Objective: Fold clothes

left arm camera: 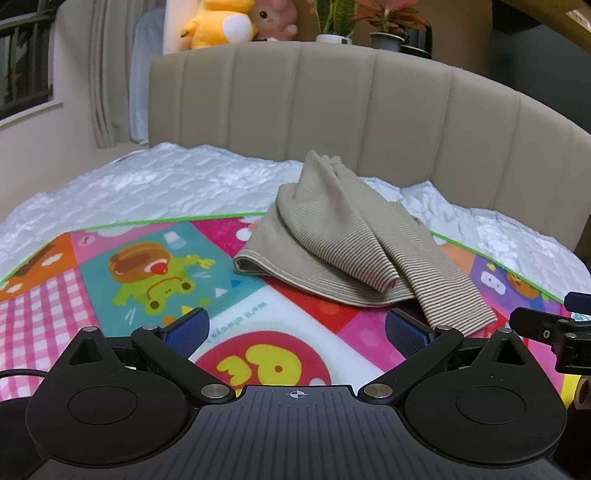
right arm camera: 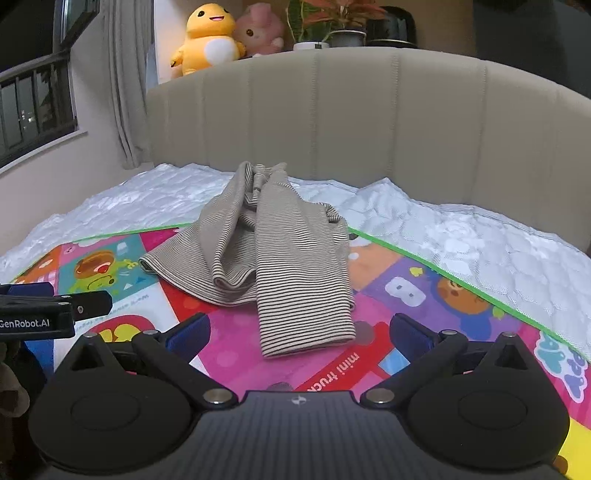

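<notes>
A beige striped garment lies crumpled on a colourful cartoon play mat spread over the bed. In the right wrist view the same garment lies straight ahead, one sleeve reaching toward me. My left gripper hovers open above the mat, short of the garment and a little to its left, with nothing between its blue pads. My right gripper is also open and empty, the sleeve end lying just beyond its fingertips. Each gripper shows at the edge of the other's view.
A white quilted mattress surrounds the mat. A padded beige headboard rises behind it, with plush toys and potted plants on the ledge above. A window and curtain stand at the left.
</notes>
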`<act>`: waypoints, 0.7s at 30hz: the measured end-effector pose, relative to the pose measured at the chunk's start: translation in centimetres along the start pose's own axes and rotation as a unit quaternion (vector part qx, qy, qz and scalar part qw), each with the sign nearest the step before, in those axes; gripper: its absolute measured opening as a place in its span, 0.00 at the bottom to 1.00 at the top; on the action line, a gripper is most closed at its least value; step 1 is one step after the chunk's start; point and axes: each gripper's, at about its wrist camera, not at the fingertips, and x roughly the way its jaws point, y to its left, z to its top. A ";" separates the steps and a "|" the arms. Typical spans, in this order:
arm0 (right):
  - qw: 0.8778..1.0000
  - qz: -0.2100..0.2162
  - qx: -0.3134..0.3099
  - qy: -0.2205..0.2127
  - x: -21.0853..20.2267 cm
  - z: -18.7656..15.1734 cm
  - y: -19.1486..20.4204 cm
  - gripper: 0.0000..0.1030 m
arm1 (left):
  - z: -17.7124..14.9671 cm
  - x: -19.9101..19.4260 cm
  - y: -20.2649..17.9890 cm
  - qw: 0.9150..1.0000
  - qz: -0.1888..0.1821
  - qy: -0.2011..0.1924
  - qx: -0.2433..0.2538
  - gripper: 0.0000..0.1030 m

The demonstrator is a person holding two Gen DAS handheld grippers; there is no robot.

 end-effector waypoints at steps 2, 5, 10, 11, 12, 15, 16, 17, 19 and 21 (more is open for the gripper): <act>1.000 -0.001 0.007 0.002 0.0 0.0 0.0 1.00 | 0.0 0.0 -0.1 1.000 0.001 -0.002 0.001 1.00; 1.000 0.001 0.017 0.002 -0.2 -0.1 0.0 1.00 | -0.1 -0.3 -0.2 1.000 0.001 -0.001 -0.001 1.00; 1.000 0.009 0.011 0.015 -0.3 0.4 -0.3 1.00 | -0.3 0.1 0.2 1.000 0.004 0.001 -0.002 1.00; 1.000 0.009 0.010 0.014 -0.2 0.3 -0.3 1.00 | -0.2 0.2 0.2 1.000 0.004 0.002 -0.003 1.00; 1.000 0.009 0.009 0.013 -0.1 0.3 -0.3 1.00 | -0.2 0.2 0.2 1.000 0.004 0.002 -0.003 1.00; 1.000 0.009 0.006 0.011 0.1 0.2 -0.2 1.00 | -0.2 0.3 0.3 1.000 0.003 0.004 -0.004 1.00; 1.000 0.008 0.006 0.011 0.1 0.2 -0.1 1.00 | -0.3 0.2 0.4 1.000 0.003 0.004 -0.004 1.00; 1.000 0.008 0.006 0.010 0.1 0.1 -0.1 1.00 | -0.3 0.2 0.4 1.000 0.003 0.004 -0.005 1.00; 1.000 0.008 0.005 0.010 0.2 0.0 0.0 1.00 | -0.2 0.2 0.3 1.000 0.003 0.006 -0.005 1.00; 1.000 0.009 0.006 0.010 0.2 0.0 -0.1 1.00 | -0.3 0.1 0.4 1.000 0.003 0.006 -0.005 1.00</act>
